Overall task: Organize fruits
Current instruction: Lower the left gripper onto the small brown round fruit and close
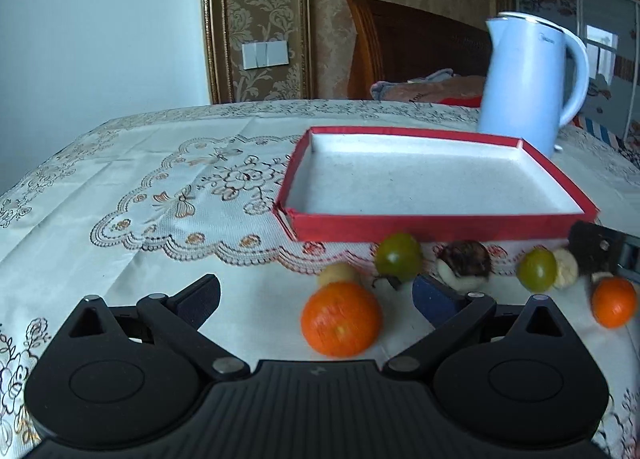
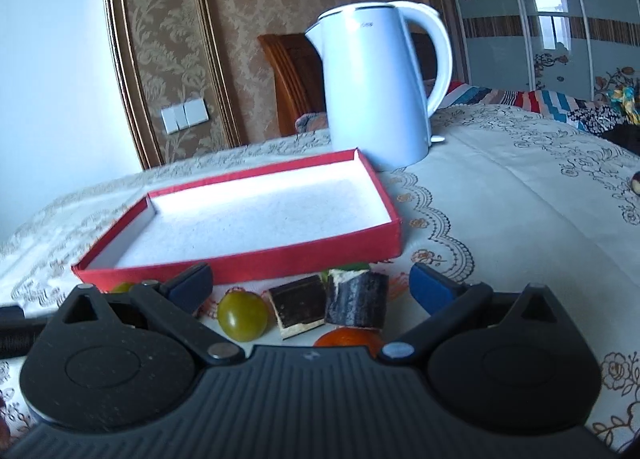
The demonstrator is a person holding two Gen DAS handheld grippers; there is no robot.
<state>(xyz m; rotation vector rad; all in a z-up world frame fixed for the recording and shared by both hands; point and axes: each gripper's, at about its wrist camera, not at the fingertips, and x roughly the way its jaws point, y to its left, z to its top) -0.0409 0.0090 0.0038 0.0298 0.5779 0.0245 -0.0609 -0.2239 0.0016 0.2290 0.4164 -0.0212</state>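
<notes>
An orange [image 1: 340, 319] lies on the tablecloth between the fingers of my left gripper [image 1: 316, 293], which is open and not touching it. Behind the orange, along the front wall of the red box [image 1: 400, 227], sit a small yellowish piece [image 1: 338, 273], two green tomatoes [image 1: 398, 257] [image 1: 538, 269], a dark rough fruit [image 1: 466, 259] and a second orange [image 1: 612, 301]. My right gripper [image 2: 312, 283] is open above a green tomato [image 2: 242, 315], a dark brown block [image 2: 298, 311], a dark roll [image 2: 356, 299] and an orange [image 2: 348, 337]. The red box [image 2: 240, 263] has nothing inside.
A white electric kettle [image 1: 528, 83] [image 2: 376, 83] stands right behind the box's far right corner. A black finger [image 1: 592, 255] of the right gripper pokes in at the right edge. A small dark item [image 2: 636, 183] lies far right on the patterned tablecloth. A wall and a wooden headboard are beyond.
</notes>
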